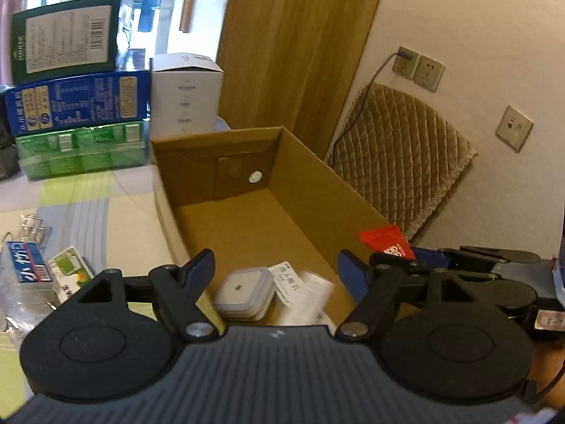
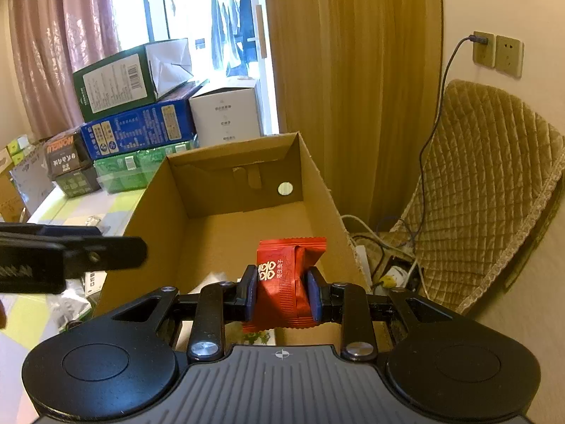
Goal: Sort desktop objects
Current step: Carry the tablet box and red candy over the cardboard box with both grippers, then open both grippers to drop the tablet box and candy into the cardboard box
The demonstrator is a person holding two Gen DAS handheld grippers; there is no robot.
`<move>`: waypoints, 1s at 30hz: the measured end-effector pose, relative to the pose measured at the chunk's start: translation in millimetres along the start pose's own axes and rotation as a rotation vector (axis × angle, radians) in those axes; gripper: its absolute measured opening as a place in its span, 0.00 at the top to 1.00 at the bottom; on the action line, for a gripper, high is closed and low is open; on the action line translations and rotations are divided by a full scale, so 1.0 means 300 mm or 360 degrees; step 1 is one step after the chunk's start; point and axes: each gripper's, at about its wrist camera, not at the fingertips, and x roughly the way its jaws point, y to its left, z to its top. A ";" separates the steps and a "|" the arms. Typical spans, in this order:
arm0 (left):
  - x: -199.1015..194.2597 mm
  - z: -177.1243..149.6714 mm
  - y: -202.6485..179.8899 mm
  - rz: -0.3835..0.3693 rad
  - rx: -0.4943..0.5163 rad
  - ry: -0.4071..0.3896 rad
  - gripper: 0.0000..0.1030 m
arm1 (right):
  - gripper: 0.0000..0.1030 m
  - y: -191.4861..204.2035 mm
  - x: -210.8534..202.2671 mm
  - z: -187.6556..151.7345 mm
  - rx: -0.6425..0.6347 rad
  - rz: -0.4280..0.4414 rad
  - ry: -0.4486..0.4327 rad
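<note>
- The left gripper (image 1: 275, 275) had black linkage arms, blue ribbed finger pads (image 1: 199, 274) and silver pivot screws.
- Its grey ribbed body carried two round black discs.
- The right gripper (image 2: 282, 291) matched it, with a small crosshair mark on its grey body.

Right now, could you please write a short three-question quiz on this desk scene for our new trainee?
1. True or false: the right gripper is shut on the red packet.
2. What does the left gripper hold? A) white square case B) nothing C) paper slip
3. Name the container that holds the white square case.

Key: 1 true. 2 B; its jaws stand open. 3 the cardboard box.
</note>
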 end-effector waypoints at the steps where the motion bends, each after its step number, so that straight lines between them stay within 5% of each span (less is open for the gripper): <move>1: -0.006 0.003 0.008 0.0007 -0.0006 0.0000 0.30 | 0.74 0.003 0.001 0.000 -0.0002 0.0003 0.0000; 19: -0.144 -0.055 0.139 0.0142 -0.0041 0.0003 0.30 | 0.61 0.023 -0.061 0.031 0.0114 0.0089 -0.0066; 30: -0.336 -0.123 0.228 0.0272 -0.0036 -0.0016 0.26 | 0.51 0.152 -0.190 0.030 0.0063 0.0176 -0.0121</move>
